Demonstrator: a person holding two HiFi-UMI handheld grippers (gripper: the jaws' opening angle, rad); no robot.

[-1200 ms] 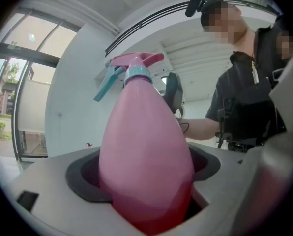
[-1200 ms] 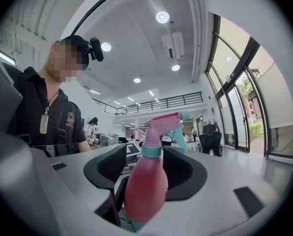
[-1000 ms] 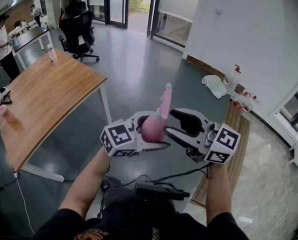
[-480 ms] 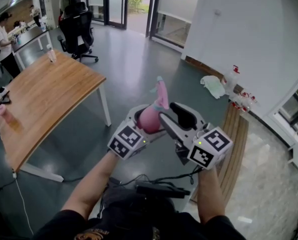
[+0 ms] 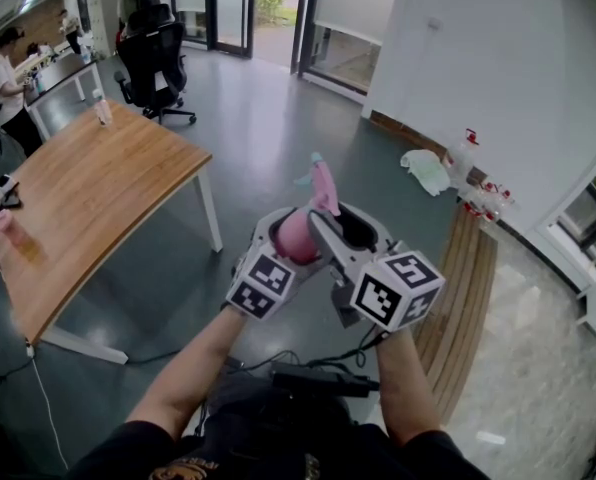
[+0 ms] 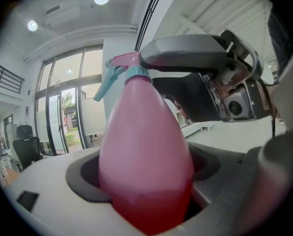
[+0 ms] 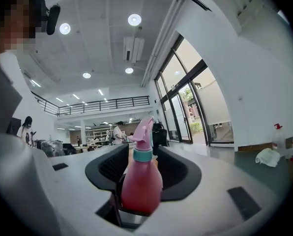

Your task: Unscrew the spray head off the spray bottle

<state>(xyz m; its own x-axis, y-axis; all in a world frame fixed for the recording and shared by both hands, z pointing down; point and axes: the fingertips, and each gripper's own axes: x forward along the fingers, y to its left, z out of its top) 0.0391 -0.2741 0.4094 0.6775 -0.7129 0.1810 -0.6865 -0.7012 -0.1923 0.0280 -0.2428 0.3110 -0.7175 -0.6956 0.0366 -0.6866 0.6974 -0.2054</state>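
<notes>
Bright, even daylight and ceiling spots [image 7: 134,19]; fisheye edges vignette black, near bottle [image 6: 144,156] soft.

the spray bottle [image 5: 302,230] is pear-shaped and translucent pink, wide and rounded low down and narrowing to a slim neck, its colour darker toward the base. its lower body sits clamped between the jaws of the left gripper [image 5: 288,240], and it rises out of the left gripper with a slight lean. the spray head [image 6: 123,67] is on the neck, above the left gripper: a teal collar ring, a pink top and a teal trigger jutting to one side.
</notes>
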